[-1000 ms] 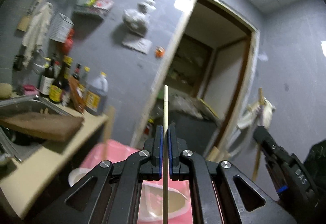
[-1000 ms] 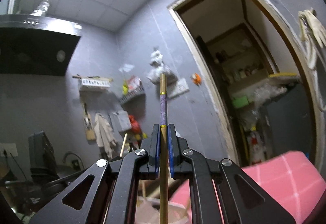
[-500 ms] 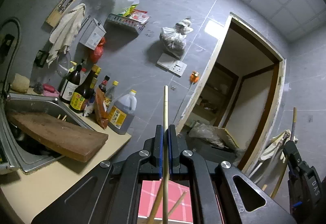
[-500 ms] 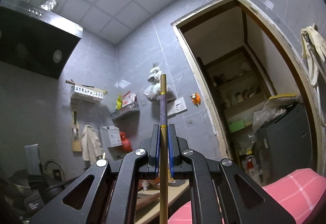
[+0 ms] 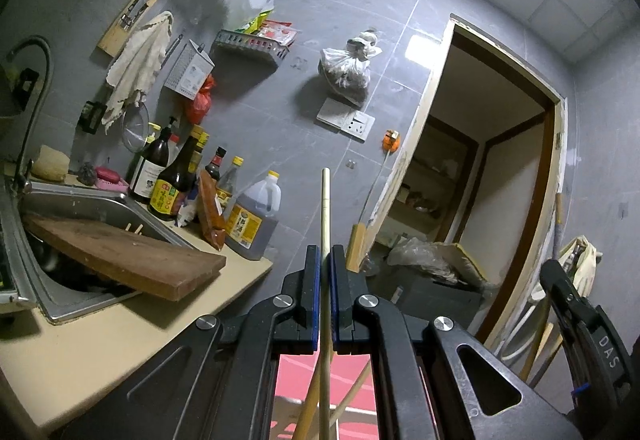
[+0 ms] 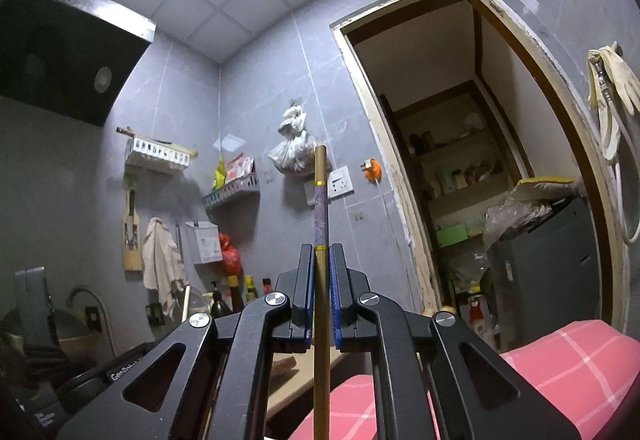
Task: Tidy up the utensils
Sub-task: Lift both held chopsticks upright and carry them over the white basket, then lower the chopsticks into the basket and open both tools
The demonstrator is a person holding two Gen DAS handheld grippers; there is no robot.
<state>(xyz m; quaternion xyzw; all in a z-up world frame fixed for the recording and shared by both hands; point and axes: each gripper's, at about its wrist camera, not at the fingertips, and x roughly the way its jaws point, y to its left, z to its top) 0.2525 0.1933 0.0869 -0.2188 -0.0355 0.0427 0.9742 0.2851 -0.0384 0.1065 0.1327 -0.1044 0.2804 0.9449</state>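
Note:
My left gripper [image 5: 325, 254] is shut on a pale wooden chopstick [image 5: 325, 208] that stands upright between its blue pads, its tip reaching above the fingers. Two more wooden sticks [image 5: 352, 392] cross below it over the pink cloth. My right gripper [image 6: 321, 254] is shut on a golden chopstick with a purple patterned band [image 6: 321, 212], also upright. The right gripper's black body [image 5: 588, 340] shows at the right edge of the left wrist view.
A beige counter [image 5: 120, 324] holds a steel sink [image 5: 80, 200] with a wooden cutting board [image 5: 128, 260] across it, and several sauce bottles [image 5: 176, 180]. A pink checked cloth [image 6: 560, 368] lies low right. Wall racks [image 5: 252, 44], a range hood [image 6: 68, 52] and an open doorway [image 6: 472, 160] surround.
Both views have tilted and shifted: the sink, board and bottles have come further into the left view, and the pink cloth sank lower. Both chopsticks stay clamped as before.

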